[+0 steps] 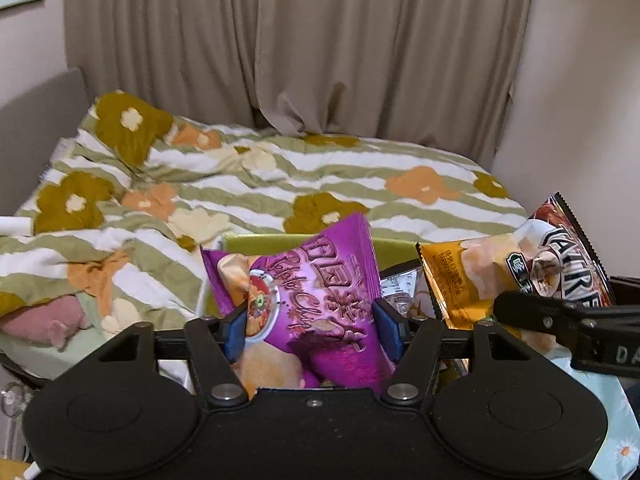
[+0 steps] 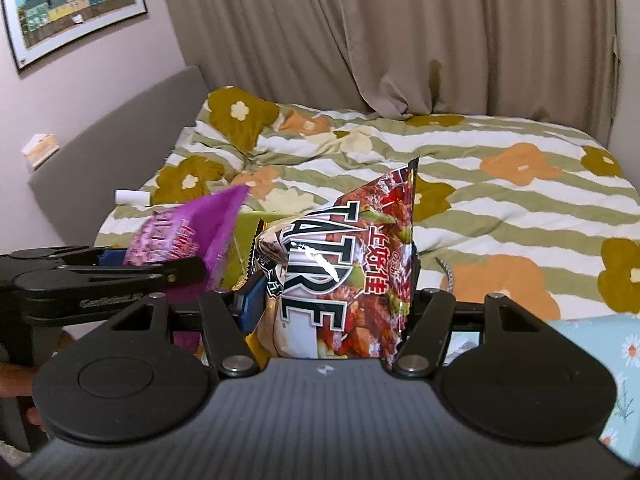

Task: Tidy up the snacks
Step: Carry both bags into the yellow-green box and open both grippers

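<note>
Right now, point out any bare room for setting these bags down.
Free: the flat bedspread right of the red bag, toward the curtain. Crowded: the green box, packed around the purple bag and gold bag.

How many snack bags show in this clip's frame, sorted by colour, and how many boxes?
Purple chip bag, between the left jaws: 1
Red and white bag, between the right jaws: 1
Gold bag: 1
Green box behind the bags: 1
Total: 4. Another packet in the box is partly hidden, so it is not counted.
</note>
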A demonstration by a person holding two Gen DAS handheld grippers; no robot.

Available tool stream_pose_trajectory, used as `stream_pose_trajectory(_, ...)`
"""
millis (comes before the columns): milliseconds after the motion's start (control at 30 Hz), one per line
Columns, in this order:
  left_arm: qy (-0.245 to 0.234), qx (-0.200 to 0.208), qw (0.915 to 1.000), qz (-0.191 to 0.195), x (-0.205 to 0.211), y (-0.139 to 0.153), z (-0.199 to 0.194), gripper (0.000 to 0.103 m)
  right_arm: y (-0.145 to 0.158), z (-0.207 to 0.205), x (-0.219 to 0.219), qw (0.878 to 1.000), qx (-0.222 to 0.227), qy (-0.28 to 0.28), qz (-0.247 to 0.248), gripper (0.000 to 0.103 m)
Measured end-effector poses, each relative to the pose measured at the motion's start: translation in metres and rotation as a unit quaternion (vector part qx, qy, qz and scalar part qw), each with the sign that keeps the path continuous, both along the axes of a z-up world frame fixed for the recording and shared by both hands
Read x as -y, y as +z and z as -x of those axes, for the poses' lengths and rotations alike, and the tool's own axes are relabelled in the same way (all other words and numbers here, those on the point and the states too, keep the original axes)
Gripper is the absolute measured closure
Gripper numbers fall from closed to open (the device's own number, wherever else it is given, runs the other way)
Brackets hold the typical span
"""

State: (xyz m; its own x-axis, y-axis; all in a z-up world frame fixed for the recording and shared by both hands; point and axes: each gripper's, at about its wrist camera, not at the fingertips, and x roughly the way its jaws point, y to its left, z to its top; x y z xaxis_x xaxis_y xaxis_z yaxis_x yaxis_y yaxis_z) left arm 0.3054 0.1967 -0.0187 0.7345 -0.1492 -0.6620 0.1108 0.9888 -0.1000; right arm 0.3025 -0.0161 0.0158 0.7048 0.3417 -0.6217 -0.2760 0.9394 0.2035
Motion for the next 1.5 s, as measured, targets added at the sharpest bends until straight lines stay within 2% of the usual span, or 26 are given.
stream_pose_trajectory(67,-0.002,-0.008,1.0000,0.002,-0.003,-0.006,-0.007,0.007,-0.004,-0.001,-0.006,1.000,-0.004,-0.010,0.006,0.026)
stream_pose_trajectory(100,-0.002,-0.008,1.0000,0.002,-0.004,-0.008,-0.007,0.006,-0.006,-0.002,-0.008,1.000,-0.007,-0.014,0.009,0.026)
stream_pose_trajectory(367,0.002,-0.016,0.9998,0.008,-0.017,-0.013,0.014,0.004,-0.011,0.001,-0.016,1.000,-0.013,-0.018,0.021,0.025)
stream_pose_trajectory(667,0.038,-0.006,0.9993,0.003,-0.029,-0.003,0.042,0.003,-0.007,0.002,-0.025,1.000,-0.011,0.012,0.013,0.024)
stream_pose_trajectory(767,0.046,-0.001,0.9989,-0.004,-0.032,0.000,0.047,0.003,-0.009,0.001,-0.031,1.000,-0.017,0.022,0.000,0.018)
stream_pose_trajectory(800,0.047,-0.001,0.9989,-0.005,-0.032,0.001,0.048,0.003,-0.010,0.001,-0.032,1.000,-0.017,0.024,-0.004,0.005)
stream_pose_trajectory(833,0.048,-0.002,0.9988,-0.007,-0.033,0.001,0.051,0.003,-0.011,0.001,-0.033,1.000,-0.018,0.025,-0.007,0.000)
stream_pose_trajectory(1167,0.047,-0.016,0.9988,-0.004,-0.029,-0.010,0.065,0.003,-0.022,0.021,-0.022,1.000,-0.014,0.011,-0.008,0.000)
stream_pose_trajectory(1500,0.027,0.015,0.9995,-0.009,-0.018,0.015,0.085,0.003,0.001,0.052,-0.004,1.000,0.010,-0.016,-0.014,0.000)
